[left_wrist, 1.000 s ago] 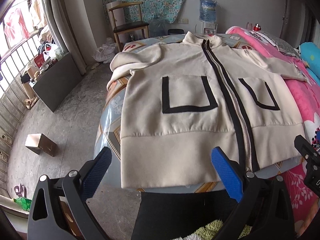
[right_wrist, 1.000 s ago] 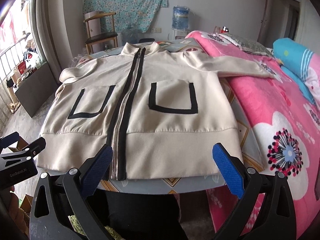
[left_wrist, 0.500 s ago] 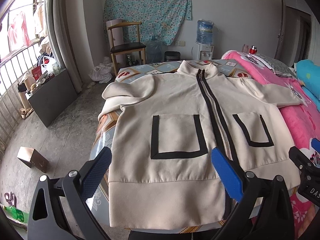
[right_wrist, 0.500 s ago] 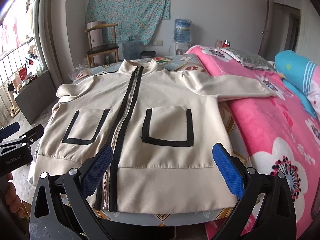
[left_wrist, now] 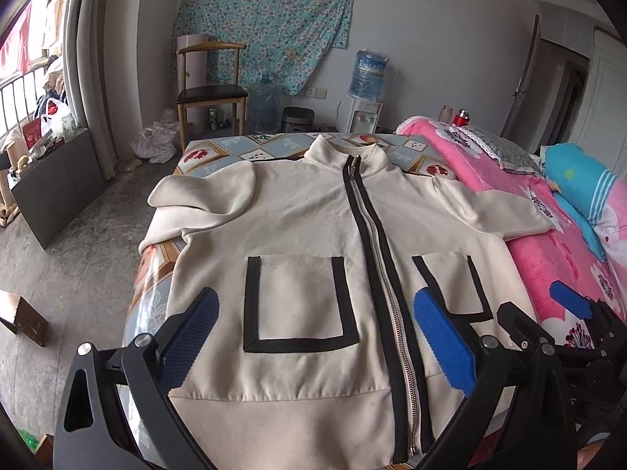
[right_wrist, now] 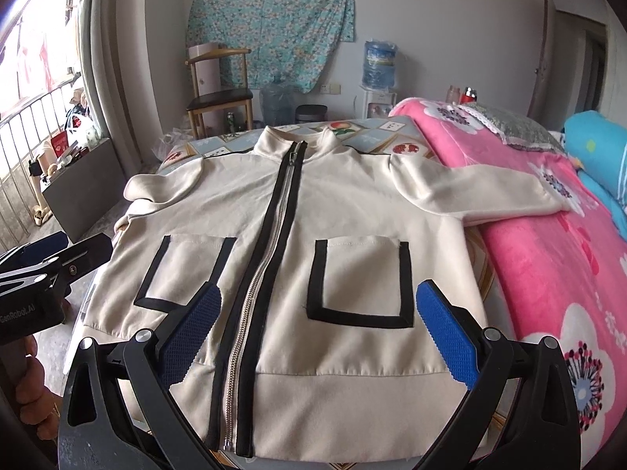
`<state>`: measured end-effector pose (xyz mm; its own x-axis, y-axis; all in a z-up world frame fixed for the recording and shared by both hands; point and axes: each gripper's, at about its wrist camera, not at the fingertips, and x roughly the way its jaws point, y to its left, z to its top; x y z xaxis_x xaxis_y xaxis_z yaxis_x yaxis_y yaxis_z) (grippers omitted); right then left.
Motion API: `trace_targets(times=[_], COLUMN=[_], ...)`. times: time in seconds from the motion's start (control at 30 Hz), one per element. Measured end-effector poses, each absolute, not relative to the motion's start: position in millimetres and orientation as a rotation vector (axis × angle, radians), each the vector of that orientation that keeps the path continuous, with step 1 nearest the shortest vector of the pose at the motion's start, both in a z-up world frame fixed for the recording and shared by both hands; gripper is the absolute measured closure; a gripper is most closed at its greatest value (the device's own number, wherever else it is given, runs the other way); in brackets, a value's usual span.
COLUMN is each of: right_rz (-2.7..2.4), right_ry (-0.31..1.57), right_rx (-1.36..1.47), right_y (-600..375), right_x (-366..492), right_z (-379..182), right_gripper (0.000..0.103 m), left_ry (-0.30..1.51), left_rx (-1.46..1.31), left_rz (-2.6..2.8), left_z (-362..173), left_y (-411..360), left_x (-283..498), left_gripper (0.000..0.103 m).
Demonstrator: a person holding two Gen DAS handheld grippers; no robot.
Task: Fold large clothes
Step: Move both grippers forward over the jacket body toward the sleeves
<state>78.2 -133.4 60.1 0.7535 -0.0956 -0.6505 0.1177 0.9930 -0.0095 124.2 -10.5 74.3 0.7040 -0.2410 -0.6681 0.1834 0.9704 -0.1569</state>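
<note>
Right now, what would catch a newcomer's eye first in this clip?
A cream zip-up jacket with black-outlined pockets lies spread flat, front up, filling the patterned table. Both the left gripper and the right gripper hover open above its hem. A bright pink floral blanket lies alongside.

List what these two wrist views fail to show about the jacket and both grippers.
- Jacket hem: left wrist view, the left gripper frame covers its corners.
- Left sleeve cuff: both views, it drops over the table edge.
- Jacket's back: hidden underneath.
- Right gripper: open above the cloth, but whether it touches cannot be told.
</note>
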Motion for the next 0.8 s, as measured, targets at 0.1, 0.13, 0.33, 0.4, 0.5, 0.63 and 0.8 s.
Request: trace_targets(times=[0.1,0.13,0.33,0.4,0.5,0.63,0.8], right_rz=[-0.116,-0.114,-0.087,-0.067,-0.035,0.008,0.047], right_ry=[0.714,0.715,0.734,0.743,0.747,0.766,0.798], right_rx=[0.034,0.035,0.045,0.059,0.067,0.068,0.056], right_y=[-133,-133,-129,-127,-120,-108,-92], right_x=[84,86,96,101,108,120,133], right_z=[60,59,55,54,51,46,40], right_gripper=[0.007,0.007,0.007,0.007,0.007,0.007,0.007], left_ry=[0.785,0.789,0.788,0.783,0.771,0.775,0.795], left_rx=[-0.126,-0.137,-0.183,-0.18,-0.166,-0.174,-0.214], left_rz=[-0.26,-0.264,-0.254,-0.235,-0.216,-0.152,-0.041], left_z=[70,68,64,64,63,59,52], left_y=[-9,-8,5,12,25,56,103], left_x=[134,136,146,148,150,156,158], left_gripper=[0.005,0.005,0.005,0.005,0.005,0.005,0.005])
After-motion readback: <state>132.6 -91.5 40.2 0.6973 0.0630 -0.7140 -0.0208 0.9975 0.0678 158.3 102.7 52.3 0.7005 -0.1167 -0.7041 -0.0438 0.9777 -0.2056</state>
